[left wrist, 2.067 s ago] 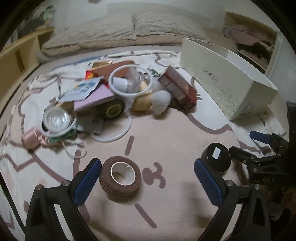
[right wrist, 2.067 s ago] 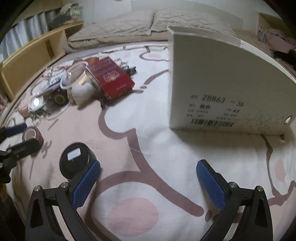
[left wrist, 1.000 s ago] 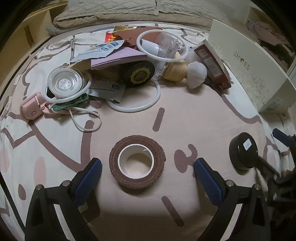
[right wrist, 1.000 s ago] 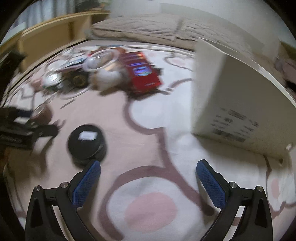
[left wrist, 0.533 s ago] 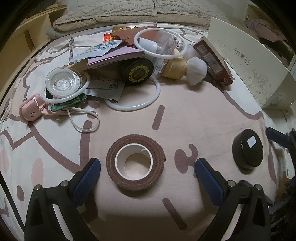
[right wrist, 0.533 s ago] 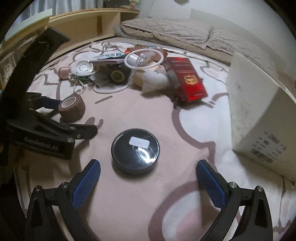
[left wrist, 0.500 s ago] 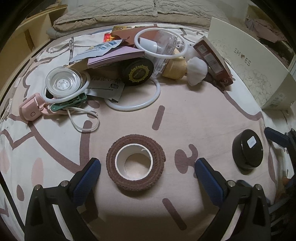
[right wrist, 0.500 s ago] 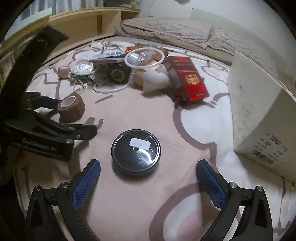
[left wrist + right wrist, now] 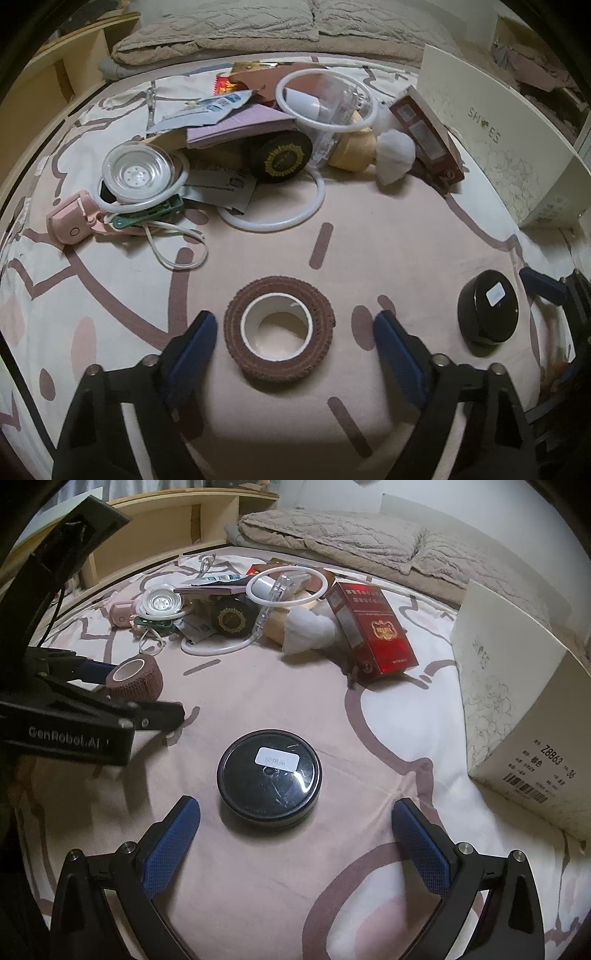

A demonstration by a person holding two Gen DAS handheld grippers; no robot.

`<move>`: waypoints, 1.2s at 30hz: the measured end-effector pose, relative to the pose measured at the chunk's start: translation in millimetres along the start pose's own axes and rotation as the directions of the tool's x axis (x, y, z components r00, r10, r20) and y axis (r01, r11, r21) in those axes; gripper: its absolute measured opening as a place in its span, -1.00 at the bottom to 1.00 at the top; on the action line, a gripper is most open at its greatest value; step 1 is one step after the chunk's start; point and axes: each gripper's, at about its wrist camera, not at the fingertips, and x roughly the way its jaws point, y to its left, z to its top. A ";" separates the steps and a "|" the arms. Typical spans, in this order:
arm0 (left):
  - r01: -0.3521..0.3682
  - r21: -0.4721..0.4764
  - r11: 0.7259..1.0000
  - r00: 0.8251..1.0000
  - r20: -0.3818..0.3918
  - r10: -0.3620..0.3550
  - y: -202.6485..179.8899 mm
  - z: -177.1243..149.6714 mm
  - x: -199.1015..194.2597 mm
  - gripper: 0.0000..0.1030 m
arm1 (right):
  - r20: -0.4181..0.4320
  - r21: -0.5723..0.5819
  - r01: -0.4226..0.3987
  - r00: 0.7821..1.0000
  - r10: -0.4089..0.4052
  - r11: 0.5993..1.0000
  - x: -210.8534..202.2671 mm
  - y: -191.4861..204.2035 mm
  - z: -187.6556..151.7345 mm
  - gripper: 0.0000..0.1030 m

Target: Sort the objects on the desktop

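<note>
Our left tongs (image 9: 290, 341) straddle the brown tape roll (image 9: 279, 328), closing but not yet touching; right tongs (image 9: 295, 834) gape around the black tin (image 9: 269, 776), ready.

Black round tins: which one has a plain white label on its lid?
The black tin lying alone between the right gripper's fingers. The other, in the clutter pile, bears a gold emblem instead.

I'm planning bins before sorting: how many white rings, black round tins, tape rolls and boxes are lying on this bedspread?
White rings: 3
Black round tins: 2
Brown tape roll: 1
Boxes: 2
Total: 8
</note>
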 end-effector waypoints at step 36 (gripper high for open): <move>0.073 0.004 0.997 0.997 0.030 -0.073 -3.8 2.3 -12.6 -0.05 | 0.061 0.073 -0.091 0.994 0.087 0.993 -13.1 0.5 5.4 0.06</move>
